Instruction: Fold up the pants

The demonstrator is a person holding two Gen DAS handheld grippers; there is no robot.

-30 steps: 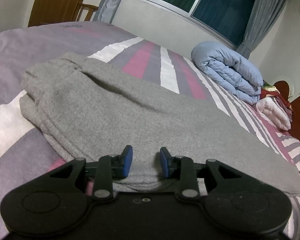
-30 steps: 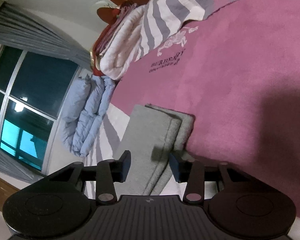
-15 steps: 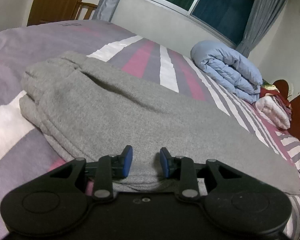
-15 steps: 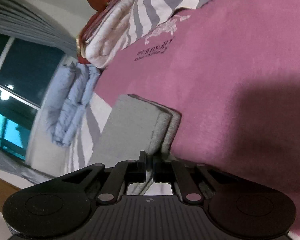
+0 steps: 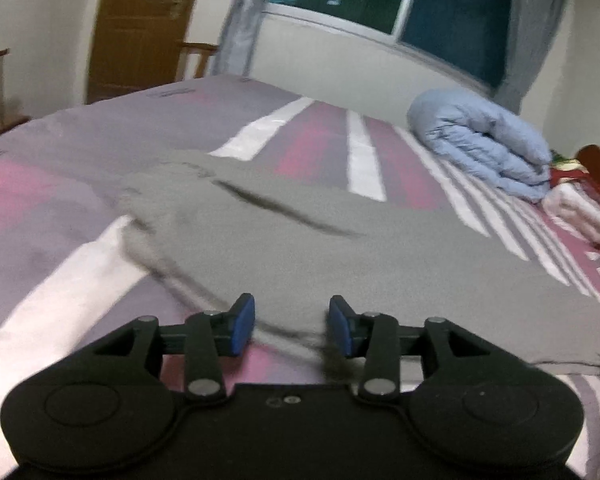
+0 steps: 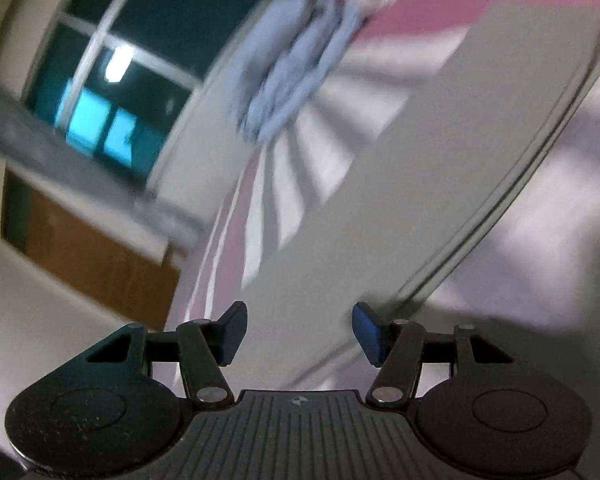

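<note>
Grey pants (image 5: 340,248) lie flat on the striped bed (image 5: 60,280), folded lengthwise, waistband at the far left. My left gripper (image 5: 292,328) hovers over their near edge. Its jaws are opening; the fabric edge lies under the gap and the blue pads (image 5: 242,328) do not press on it. The right wrist view is rolled and blurred. There the pants (image 6: 440,160) run as a long grey strip from the bottom centre to the upper right. My right gripper (image 6: 298,332) is above that strip, its jaws opening wide, with nothing pinched.
A rolled light-blue duvet (image 5: 484,148) and a folded white blanket (image 5: 580,212) lie at the far right of the bed, under the window (image 5: 440,0). A wooden door (image 5: 140,28) and a chair (image 5: 196,56) stand beyond the far left edge.
The right gripper closed on the pants' hem end, then let go and swung quickly along the pants, rolling. The left gripper drew back and rose slightly, and its jaws widened.
</note>
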